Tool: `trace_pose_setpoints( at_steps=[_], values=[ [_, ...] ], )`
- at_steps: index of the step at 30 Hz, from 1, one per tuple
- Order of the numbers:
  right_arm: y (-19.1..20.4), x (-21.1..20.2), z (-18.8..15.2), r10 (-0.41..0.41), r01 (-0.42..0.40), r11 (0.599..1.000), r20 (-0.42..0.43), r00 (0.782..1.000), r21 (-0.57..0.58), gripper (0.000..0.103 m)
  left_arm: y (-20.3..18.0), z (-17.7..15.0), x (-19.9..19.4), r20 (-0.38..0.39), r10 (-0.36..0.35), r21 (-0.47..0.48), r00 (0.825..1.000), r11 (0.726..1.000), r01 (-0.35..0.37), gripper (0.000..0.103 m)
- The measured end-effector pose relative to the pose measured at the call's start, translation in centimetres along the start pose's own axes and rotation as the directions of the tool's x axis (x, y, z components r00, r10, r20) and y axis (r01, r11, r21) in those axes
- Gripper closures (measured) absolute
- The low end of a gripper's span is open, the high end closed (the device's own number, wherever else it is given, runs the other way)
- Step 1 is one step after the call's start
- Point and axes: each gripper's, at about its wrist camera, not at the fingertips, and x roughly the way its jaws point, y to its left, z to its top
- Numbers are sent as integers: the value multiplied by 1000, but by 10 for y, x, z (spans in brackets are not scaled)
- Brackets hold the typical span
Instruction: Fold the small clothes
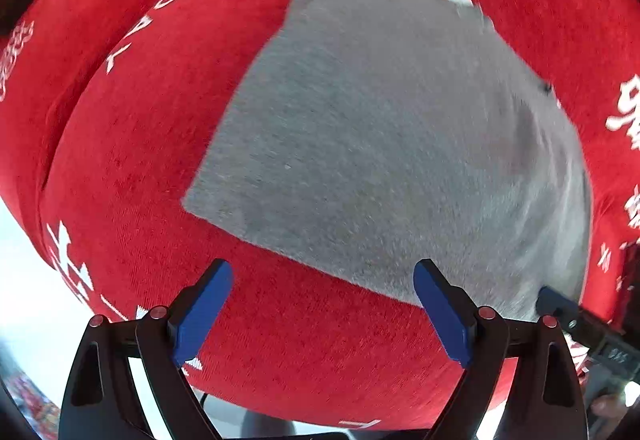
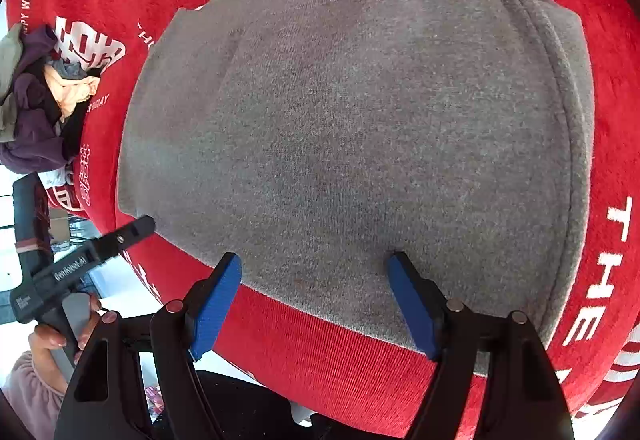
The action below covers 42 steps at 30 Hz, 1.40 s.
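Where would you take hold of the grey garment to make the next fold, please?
Grip the grey garment at its near edge, coming down from above: that edge lies flat and free on the red cloth, just ahead of the open right tongs. The left tongs could take the near left corner.

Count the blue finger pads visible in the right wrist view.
2. One blue pad sits at lower left over the near edge of the grey garment; the other sits at lower right over the garment. The other tongs' pads may be hidden.
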Motion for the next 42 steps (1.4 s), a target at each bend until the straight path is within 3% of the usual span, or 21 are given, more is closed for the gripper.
trace_pose_setpoints(
  at_steps=[3, 8, 14, 16, 19, 23, 29, 34, 35, 36, 38, 42],
  values=[
    [1, 1, 0, -8, 8, 1000, 2, 1000, -7, 24, 16, 3, 1, -2, -78, -52, 997, 996, 78, 10],
    [6, 1, -1, -32, 32, 999, 9, 999, -14, 23, 35, 9, 10, -5, -225, -115, 974, 968, 223, 10],
    [15, -9, -8, -62, 61, 998, 77, 995, 11, 23, 42, 1, 14, 16, -312, -77, 950, 947, 312, 10],
    [24, -13, -13, -3, 3, 1000, 111, 994, 5, 23, 43, 2, 15, 11, -352, -77, 936, 933, 352, 10],
    [39, -2, -21, 127, -129, 992, 84, 988, 18, 23, 48, 7, 19, 14, -421, -115, 907, 900, 420, 10],
    [49, 31, -33, 360, -365, 917, 60, 931, 163, 23, 58, 13, 12, 46, -478, -157, 877, 864, 479, 10],
    [51, 84, -35, 518, -547, 751, 185, 835, 370, 24, 77, 16, 3, 44, -496, -157, 867, 854, 497, 10],
    [50, 101, -35, 556, -627, 636, 296, 777, 450, 36, 84, 10, 8, 29, -520, -170, 854, 839, 517, 10],
    [47, 103, -36, 554, -631, 614, 311, 773, 475, 49, 83, 9, 8, 24, -524, -166, 851, 837, 521, 10],
    [42, 104, -37, 540, -623, 600, 321, 778, 501, 70, 83, 6, 9, 19, -530, -163, 848, 835, 526, 10],
    [38, 105, -35, 532, -624, 584, 335, 777, 519, 92, 80, 4, 12, 15, -548, -171, 836, 823, 542, 10],
    [44, 85, -25, 557, -657, 614, 349, 754, 438, 93, 68, 4, 15, 33, -604, -182, 796, 780, 599, 10]
  ],
)
